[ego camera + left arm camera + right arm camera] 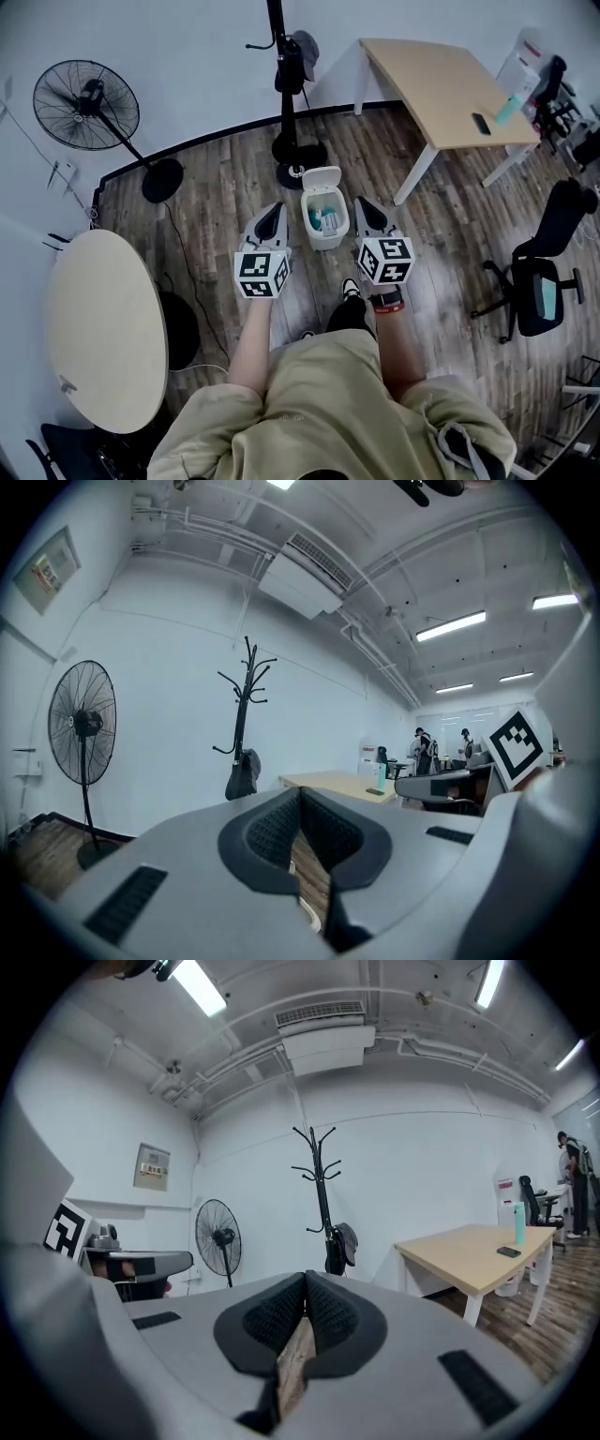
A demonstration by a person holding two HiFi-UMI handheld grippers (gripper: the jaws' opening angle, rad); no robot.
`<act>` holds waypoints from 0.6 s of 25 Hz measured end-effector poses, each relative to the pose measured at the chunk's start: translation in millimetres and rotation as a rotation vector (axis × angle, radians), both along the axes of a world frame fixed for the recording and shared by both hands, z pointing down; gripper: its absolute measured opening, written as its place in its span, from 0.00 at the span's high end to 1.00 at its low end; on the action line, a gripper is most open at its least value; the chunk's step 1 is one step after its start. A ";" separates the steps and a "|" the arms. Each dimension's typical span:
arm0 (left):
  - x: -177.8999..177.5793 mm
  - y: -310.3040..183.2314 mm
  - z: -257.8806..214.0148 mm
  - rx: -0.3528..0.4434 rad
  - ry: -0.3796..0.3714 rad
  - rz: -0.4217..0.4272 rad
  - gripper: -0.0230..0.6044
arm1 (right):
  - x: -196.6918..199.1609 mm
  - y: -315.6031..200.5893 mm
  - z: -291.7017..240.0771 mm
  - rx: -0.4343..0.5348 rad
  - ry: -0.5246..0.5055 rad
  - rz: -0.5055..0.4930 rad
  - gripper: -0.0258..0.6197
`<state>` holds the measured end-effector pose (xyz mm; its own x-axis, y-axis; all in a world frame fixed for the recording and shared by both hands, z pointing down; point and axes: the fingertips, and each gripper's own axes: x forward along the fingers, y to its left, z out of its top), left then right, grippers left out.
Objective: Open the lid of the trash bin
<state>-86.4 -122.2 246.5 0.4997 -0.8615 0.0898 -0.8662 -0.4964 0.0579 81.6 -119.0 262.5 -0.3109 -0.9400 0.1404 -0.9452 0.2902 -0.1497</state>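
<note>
Holding the grey two-jaw left gripper (273, 210) low over the wood-plank floor (225, 187), pressing its jaws together on nothing. Flanking the small white plastic trash bin (323, 241) standing on the floor between both grippers, showing its white lid (322, 176) raised at the far side and teal items inside. Holding the matching right gripper (364, 203) likewise, pressing its jaws together, empty.

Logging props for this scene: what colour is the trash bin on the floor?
The trash bin is white; the head view shows it best.
</note>
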 end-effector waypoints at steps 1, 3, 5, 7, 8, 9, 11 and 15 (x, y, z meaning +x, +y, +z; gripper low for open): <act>0.4 3.1 -4.0 0.010 0.003 0.002 0.92 | 0.5 4.1 -1.3 0.005 0.000 0.004 0.95; 0.0 8.9 -10.1 0.028 0.004 0.002 0.92 | 1.3 11.9 -3.3 0.013 0.004 0.011 0.95; -2.7 13.2 -13.4 0.038 0.004 -0.003 0.92 | -0.1 17.5 -5.1 0.018 0.014 0.011 0.95; -3.6 14.4 -13.2 0.041 0.003 -0.004 0.92 | -1.1 19.9 -5.6 0.020 0.015 0.005 0.95; -2.7 13.9 -12.2 0.041 0.003 -0.002 0.92 | -0.6 19.9 -5.4 0.018 0.012 0.004 0.95; -1.1 13.2 -11.1 0.038 0.001 0.000 0.92 | 0.3 19.3 -5.1 0.016 0.009 0.002 0.95; 2.1 13.1 -9.2 0.031 -0.003 0.002 0.92 | 1.9 18.7 -5.0 0.010 0.003 0.002 0.95; 4.4 16.1 -1.4 0.035 -0.018 0.004 0.92 | -0.6 20.8 1.1 0.014 0.010 -0.001 0.95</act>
<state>-82.0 -106.1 245.1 0.5015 -0.8625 0.0680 -0.8651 -0.5010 0.0250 81.0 -98.2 263.6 -0.3104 -0.9417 0.1300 -0.9463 0.2931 -0.1363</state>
